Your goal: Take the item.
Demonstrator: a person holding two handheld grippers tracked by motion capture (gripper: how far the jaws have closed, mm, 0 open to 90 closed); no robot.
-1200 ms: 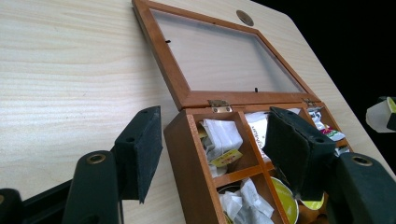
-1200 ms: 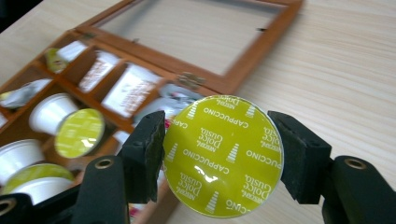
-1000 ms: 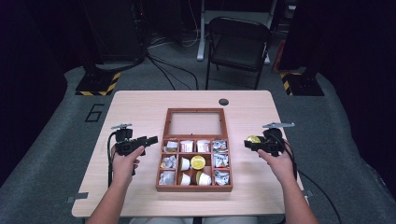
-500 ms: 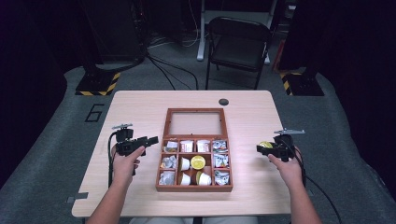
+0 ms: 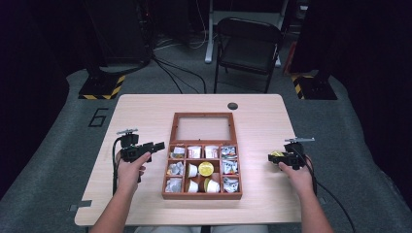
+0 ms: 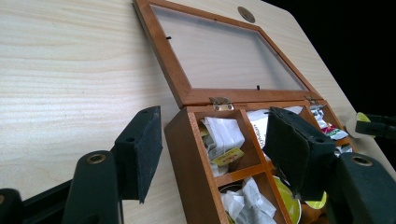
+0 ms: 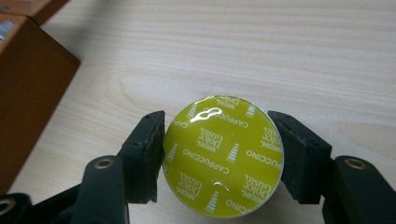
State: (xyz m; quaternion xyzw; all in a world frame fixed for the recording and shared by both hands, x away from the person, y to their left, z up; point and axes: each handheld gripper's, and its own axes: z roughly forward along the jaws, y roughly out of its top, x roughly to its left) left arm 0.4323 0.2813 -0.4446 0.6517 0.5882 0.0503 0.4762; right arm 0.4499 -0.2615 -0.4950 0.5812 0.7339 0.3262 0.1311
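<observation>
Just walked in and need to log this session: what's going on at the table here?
A person at a wooden table works with a hand-held gripper in each hand. The right gripper is clamped on a yellow-green cappuccino capsule, held low over the table to the right of an open wooden box. The box's glass lid lies flat, and its compartments hold capsules and sachets. The left gripper waits at the box's left edge, jaws open and straddling its corner without gripping.

Open tongs (image 6: 212, 154) at wooden box (image 6: 196, 154), lid (image 6: 224, 56) flat, perhaps sachets inside.
</observation>
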